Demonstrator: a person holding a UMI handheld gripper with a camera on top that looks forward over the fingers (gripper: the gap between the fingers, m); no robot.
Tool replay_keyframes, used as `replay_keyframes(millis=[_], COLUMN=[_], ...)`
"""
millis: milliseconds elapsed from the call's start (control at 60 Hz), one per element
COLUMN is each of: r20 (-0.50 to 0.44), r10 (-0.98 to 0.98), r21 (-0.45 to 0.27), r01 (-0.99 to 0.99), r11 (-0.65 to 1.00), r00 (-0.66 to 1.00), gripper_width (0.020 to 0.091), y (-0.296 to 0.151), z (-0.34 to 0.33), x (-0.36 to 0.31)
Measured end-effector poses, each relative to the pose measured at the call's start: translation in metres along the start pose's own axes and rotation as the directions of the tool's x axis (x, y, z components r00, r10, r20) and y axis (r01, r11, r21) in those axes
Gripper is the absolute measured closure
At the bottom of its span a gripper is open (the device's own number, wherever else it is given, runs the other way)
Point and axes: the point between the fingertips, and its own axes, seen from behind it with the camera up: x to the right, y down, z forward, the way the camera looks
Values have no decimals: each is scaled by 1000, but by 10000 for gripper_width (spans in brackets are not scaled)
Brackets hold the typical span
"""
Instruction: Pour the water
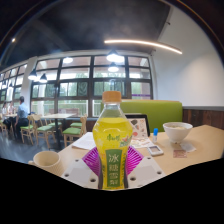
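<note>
Holding the upright yellow bottle between its pink pads, the tool is closed on it, above the surface with a bowl and a cup.

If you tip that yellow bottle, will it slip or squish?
The yellow bottle looks nearly full, so probably heavy for its size. Its thin plastic may squish a little. The hand-held gripper presses it from both sides, so slipping seems unlikely. Its orange cap is on.
</note>
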Motion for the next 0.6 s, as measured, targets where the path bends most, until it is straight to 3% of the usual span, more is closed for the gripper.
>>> replay_keyframes(millis=[117,167,283,317,367,383,450,600], r20=[-11,-4,-7,-17,-10,-4,-12,-7], r10=[16,32,27,26,31,36,39,41], r21=[-1,-3,-40,-77,-105,-103,-91,-68], r01=[-16,-32,-28,-28,-32,-37,-40,-42], r11=[1000,999,999,997,994,994,995,997], r00=[1000,999,1000,1000,999,999,999,999], gripper_width=[828,791,590,500,285,243,297,284], y=[1,2,6,12,13,11,2,-21], z=[1,0,-3,-6,-15,-19,-39,-108], x=[4,4,5,9,7,5,3,-11])
